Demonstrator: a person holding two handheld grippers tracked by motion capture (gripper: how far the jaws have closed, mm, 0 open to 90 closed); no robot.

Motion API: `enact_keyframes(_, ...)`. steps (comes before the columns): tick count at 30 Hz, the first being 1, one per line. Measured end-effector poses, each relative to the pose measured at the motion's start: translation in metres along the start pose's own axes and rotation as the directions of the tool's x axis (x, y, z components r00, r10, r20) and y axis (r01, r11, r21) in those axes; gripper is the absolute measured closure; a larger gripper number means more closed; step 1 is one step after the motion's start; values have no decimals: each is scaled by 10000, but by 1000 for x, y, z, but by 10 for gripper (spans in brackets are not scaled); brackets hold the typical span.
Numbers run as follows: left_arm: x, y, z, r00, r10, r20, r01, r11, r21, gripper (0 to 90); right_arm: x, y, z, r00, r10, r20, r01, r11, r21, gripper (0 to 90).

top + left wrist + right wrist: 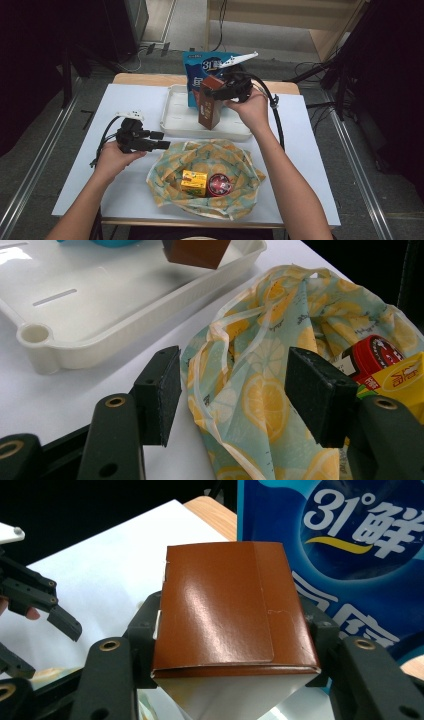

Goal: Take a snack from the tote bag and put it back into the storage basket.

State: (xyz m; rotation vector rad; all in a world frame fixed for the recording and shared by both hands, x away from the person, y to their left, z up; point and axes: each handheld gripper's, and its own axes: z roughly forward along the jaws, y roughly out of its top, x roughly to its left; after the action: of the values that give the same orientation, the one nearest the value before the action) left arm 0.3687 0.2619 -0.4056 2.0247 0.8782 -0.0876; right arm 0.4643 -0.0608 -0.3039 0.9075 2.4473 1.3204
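Note:
My right gripper is shut on a tall brown carton, held upright with its lower end in or just above the white tray. In the right gripper view the carton sits between both jaws, in front of a blue bag. My left gripper is open with nothing between its pads, at the left edge of a lemon-print cloth bag. The left gripper view shows the cloth between the open jaws. A yellow box and a red-rimmed round tin lie in the bag.
The blue bag stands upright at the back of the tray. A white sheet covers the wooden table. Cables trail from both grippers. Dark stands and floor rails flank the table.

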Motion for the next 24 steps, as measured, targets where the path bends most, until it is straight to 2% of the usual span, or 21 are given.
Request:
enact_keyframes(4, 0, 0, 0, 10000, -1, 29, 1, 10000, 10, 398, 1, -1, 6, 9996, -157, 214, 154, 9998, 122, 436)
enact_keyframes(8, 0, 0, 0, 10000, -6, 14, 6, 10000, 29, 398, 2, -2, 11, 9999, 5, 101, -7, 9999, 161, 436)
enact_keyframes(11, 0, 0, 1, 10000, -4, 33, 4, 10000, 46, 399, 4, -4, 16, 10000, -47, 57, 46, 9999, 159, 436)
enact_keyframes(24, 1, 0, -1, 10000, -36, 30, 36, 10000, 2, 398, 4, -19, 25, 9999, 23, 119, -25, 9998, 179, 436)
